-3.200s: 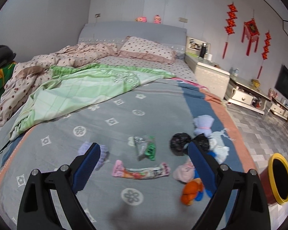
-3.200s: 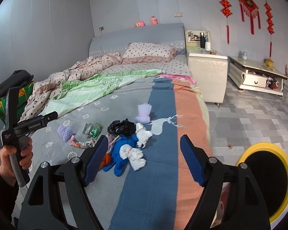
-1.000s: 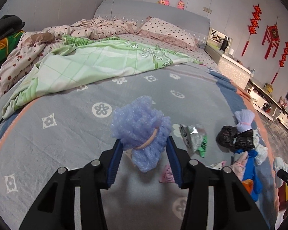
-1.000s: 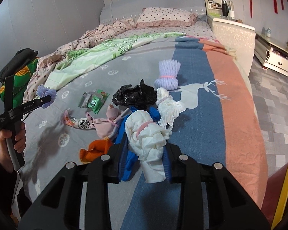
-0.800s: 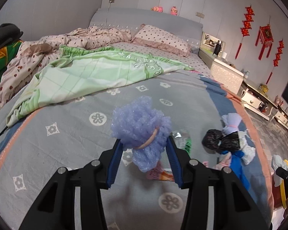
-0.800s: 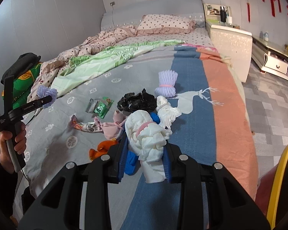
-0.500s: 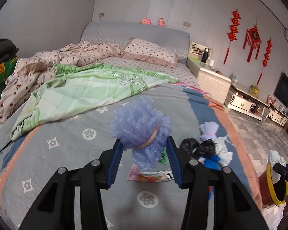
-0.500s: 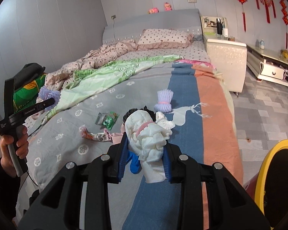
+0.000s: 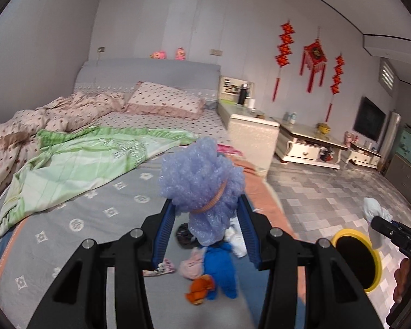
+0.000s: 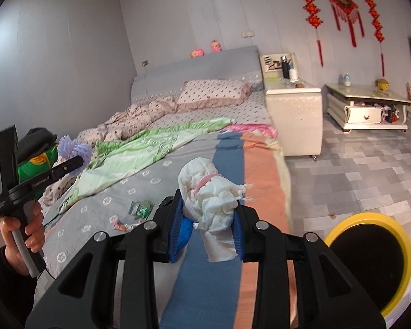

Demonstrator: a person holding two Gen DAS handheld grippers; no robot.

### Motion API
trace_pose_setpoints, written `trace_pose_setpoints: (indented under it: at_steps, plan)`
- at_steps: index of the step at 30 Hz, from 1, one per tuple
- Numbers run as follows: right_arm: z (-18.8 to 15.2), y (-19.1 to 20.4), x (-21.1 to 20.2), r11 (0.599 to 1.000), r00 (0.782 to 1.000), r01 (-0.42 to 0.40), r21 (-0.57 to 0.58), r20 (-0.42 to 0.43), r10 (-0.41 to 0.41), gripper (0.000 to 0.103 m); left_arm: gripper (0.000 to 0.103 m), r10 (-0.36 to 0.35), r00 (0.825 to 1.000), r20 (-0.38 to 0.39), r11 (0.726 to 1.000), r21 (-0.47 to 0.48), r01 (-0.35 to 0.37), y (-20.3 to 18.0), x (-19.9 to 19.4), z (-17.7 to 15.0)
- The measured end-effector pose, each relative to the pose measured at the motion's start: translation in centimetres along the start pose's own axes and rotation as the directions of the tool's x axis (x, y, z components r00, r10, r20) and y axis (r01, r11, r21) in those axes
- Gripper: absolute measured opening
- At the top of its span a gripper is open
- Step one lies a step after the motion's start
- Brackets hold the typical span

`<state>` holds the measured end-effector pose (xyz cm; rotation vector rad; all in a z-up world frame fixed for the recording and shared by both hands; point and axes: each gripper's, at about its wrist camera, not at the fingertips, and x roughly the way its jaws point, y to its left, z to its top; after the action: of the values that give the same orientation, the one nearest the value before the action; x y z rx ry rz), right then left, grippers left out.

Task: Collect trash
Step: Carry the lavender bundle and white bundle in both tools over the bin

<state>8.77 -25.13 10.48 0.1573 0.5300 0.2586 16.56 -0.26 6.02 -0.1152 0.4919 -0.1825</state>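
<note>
Right wrist view: big bed (image 10: 139, 197) with a soft grey patterned cover carrying a blue and an orange stripe, and beside it on the tiled floor the bin (image 10: 370, 260), round, yellow-rimmed, dark inside, open at the top. Step in hand, as I read it: carry phase, both pieces lifted clear of the bed, none dropped yet. Next move calls for swinging each load over the bin mouth and spreading the fingers there (right load looks nearer to it).

Right gripper (image 10: 208, 226), blue ribbed pads, pinches a white crumpled paper bundle (image 10: 208, 200), wrinkly and soft, tied with a pink band; it stands up above the fingers.

Left gripper (image 9: 207, 231) pinches a lilac foam-net bundle (image 9: 202, 189), bubbly, fluffy, cinched by an orange band, squashed at the waist between the pads.

Leftover trash on the cover, left wrist view: blue bundle (image 9: 222, 268), pink bundle (image 9: 190, 264), small orange one (image 9: 198, 292), all soft and lumpy. A crinkly green wrapper (image 10: 142, 209) lies flat nearby.
</note>
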Motion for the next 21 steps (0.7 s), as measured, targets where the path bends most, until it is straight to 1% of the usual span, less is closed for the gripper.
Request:
trace_pose_setpoints:
  at_steps: [4, 8, 14, 17, 21]
  plan:
    - [1.5, -3.0, -3.6, 0.998, 0.997, 0.052, 0.025, 0.058, -0.054, 0.031, 0.044, -0.073, 0.997, 0.011, 0.997, 0.023, 0.073, -4.1, -0.2, 1.0]
    - [2.6, -6.1, -6.8, 0.992, 0.988, 0.110, 0.057, 0.103, -0.115, 0.031, 0.044, -0.151, 0.988, 0.014, 0.987, 0.055, 0.150, -8.7, 0.1, 2.1]
    - [3.5, -11.1, -11.0, 0.976, 0.968, 0.191, 0.107, 0.144, -0.205, 0.031, 0.044, -0.262, 0.965, -0.009, 0.956, 0.132, 0.260, -16.8, 1.1, 2.9]
    - [3.2, -14.0, -12.5, 0.964, 0.959, 0.223, 0.143, 0.143, -0.243, 0.031, 0.044, -0.314, 0.949, -0.032, 0.936, 0.156, 0.315, -20.3, 2.1, 2.7]
    - [2.0, -18.2, -13.9, 0.944, 0.949, 0.262, 0.201, 0.125, -0.290, 0.031, 0.044, -0.356, 0.931, -0.085, 0.913, 0.179, 0.366, -24.6, 4.1, 1.5]
